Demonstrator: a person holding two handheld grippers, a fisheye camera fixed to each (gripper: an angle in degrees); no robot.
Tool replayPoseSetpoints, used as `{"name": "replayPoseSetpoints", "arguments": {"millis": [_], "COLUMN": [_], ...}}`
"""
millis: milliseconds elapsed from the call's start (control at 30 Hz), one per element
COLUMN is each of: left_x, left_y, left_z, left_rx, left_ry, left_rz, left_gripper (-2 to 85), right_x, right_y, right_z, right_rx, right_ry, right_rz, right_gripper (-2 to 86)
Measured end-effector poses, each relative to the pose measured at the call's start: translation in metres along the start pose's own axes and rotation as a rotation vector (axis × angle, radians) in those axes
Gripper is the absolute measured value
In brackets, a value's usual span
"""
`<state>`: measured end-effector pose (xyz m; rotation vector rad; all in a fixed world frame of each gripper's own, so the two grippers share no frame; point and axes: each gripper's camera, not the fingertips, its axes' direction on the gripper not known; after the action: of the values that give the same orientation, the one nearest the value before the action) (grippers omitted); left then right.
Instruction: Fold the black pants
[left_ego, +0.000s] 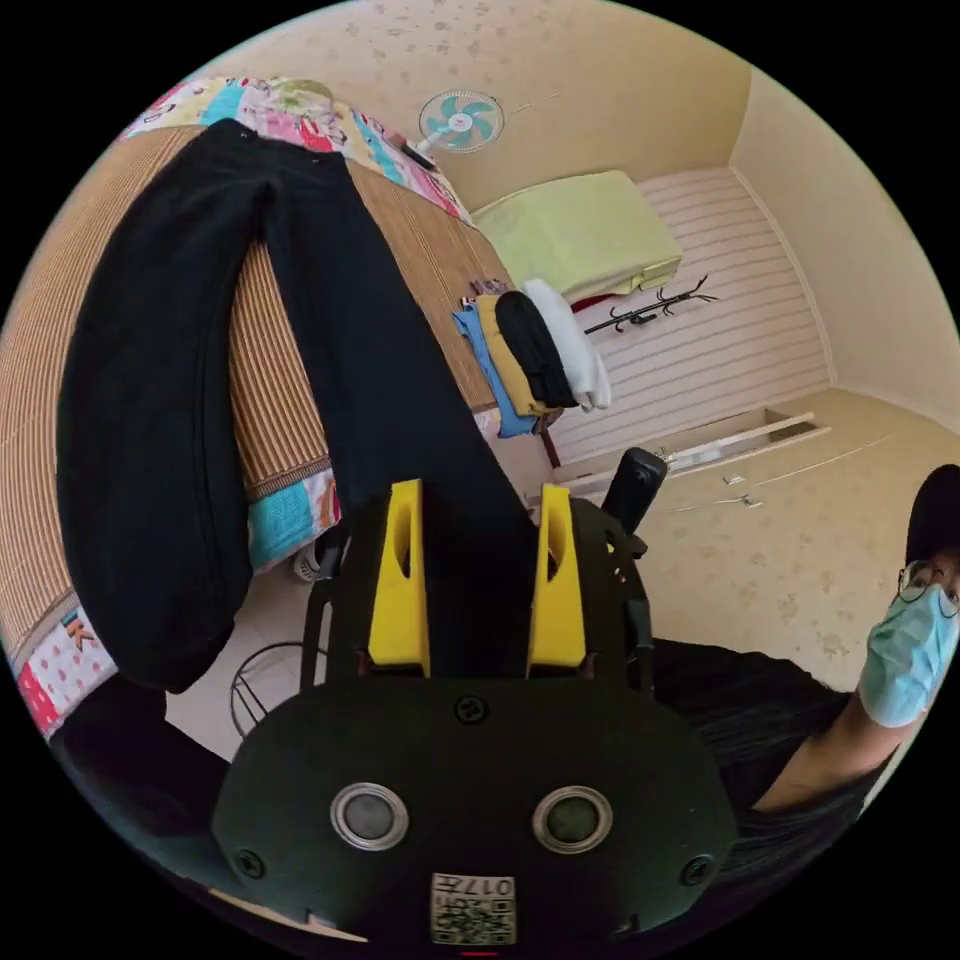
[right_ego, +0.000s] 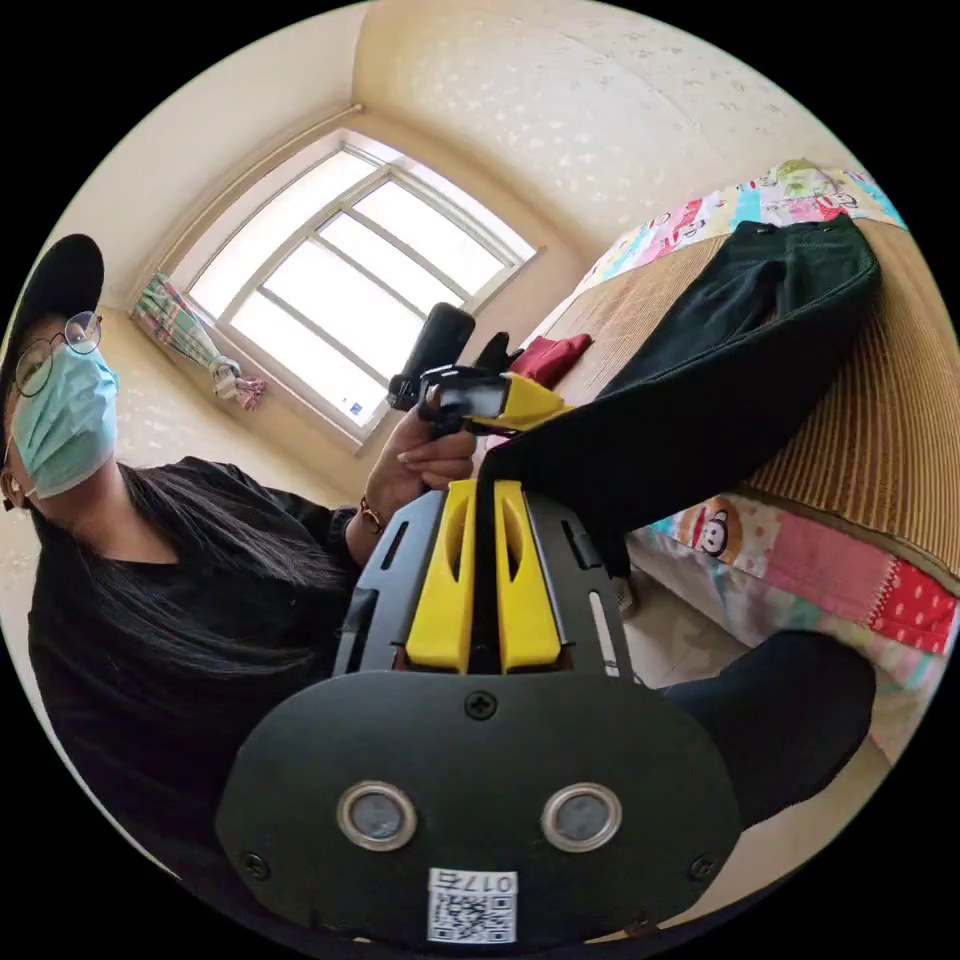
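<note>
Black pants (left_ego: 170, 420) on a woven mat (left_ego: 270, 380) beyond the jaws, left gripper (left_ego: 478, 500) jaws apart around a leg, right gripper (right_ego: 484, 492) jaws clamped on fabric, window (right_ego: 340, 290) behind.

Left gripper (left_ego: 478, 500) is standing with jaws parted. Right gripper (right_ego: 485, 500) is pinching with jaws nearly closed. A hand (right_ego: 425, 455) is gripping the left gripper's handle.

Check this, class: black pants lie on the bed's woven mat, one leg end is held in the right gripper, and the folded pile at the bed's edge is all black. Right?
One slip: the pile is mixed, blue, mustard, black and white, as the left gripper view shows. The pants do lie on the mat, with a leg end in the right gripper.
</note>
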<state>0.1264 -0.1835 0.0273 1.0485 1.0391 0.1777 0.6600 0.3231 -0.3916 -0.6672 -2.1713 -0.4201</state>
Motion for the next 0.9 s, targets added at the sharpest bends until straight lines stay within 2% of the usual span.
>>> {"name": "replayPoseSetpoints", "arguments": {"millis": [67,133,200,233,300,333,367,467,567,633,667,700,800,867,900], "left_x": [-0.024,-0.038,-0.042,-0.043,-0.050,-0.052,-0.056,-0.066,-0.076,-0.081,-0.085,-0.089,-0.092,-0.095,-0.098], "left_y": [-0.004,0.008,0.027,0.031,0.046,0.049,0.054,0.059,0.058,0.057,0.057,0.060,0.076,0.093,0.106], "left_z": [0.025,0.027,0.018,0.015,0.005,0.003,0.000,-0.008,-0.019,-0.026,-0.031,-0.039,-0.074,-0.106,-0.126], "left_rx": [-0.102,-0.085,-0.048,-0.037,0.009,0.017,0.033,0.064,0.083,0.090,0.099,0.114,0.220,0.334,0.398], "left_ry": [0.032,-0.020,-0.075,-0.077,-0.051,-0.041,-0.020,0.039,0.093,0.113,0.126,0.147,0.165,0.170,0.177], "left_rz": [-0.055,-0.077,-0.054,-0.049,-0.064,-0.068,-0.079,-0.105,-0.123,-0.132,-0.140,-0.150,-0.150,-0.163,-0.182], "left_gripper": [6.8,4.3,3.9,3.9,3.9,3.9,3.9,3.9,3.8,3.7,3.7,3.6,3.3,3.2,3.2], "right_x": [0.023,0.044,0.068,0.089,0.130,0.162,0.199,0.303,0.399,0.442,0.459,0.464,0.422,0.362,0.350], "right_y": [-0.004,-0.003,-0.007,-0.016,-0.041,-0.063,-0.089,-0.158,-0.213,-0.237,-0.252,-0.260,-0.319,-0.390,-0.405], "right_z": [0.041,0.046,0.026,0.000,-0.047,-0.072,-0.087,-0.093,-0.076,-0.060,-0.049,-0.043,0.000,0.080,0.103], "right_rx": [-0.151,-0.268,-0.289,-0.238,-0.094,-0.005,0.041,0.109,0.201,0.250,0.288,0.301,0.385,0.289,0.258], "right_ry": [-0.078,-0.135,-0.233,-0.246,-0.139,-0.006,0.134,0.342,0.438,0.392,0.406,0.433,0.758,0.955,0.978], "right_rz": [0.016,0.020,0.010,0.036,0.130,0.214,0.308,0.471,0.574,0.616,0.647,0.670,0.587,0.321,0.262], "right_gripper": [4.2,4.6,5.2,6.3,10.0,13.9,15.8,17.7,17.4,15.8,10.6,8.0,4.4,3.6,3.6]}}
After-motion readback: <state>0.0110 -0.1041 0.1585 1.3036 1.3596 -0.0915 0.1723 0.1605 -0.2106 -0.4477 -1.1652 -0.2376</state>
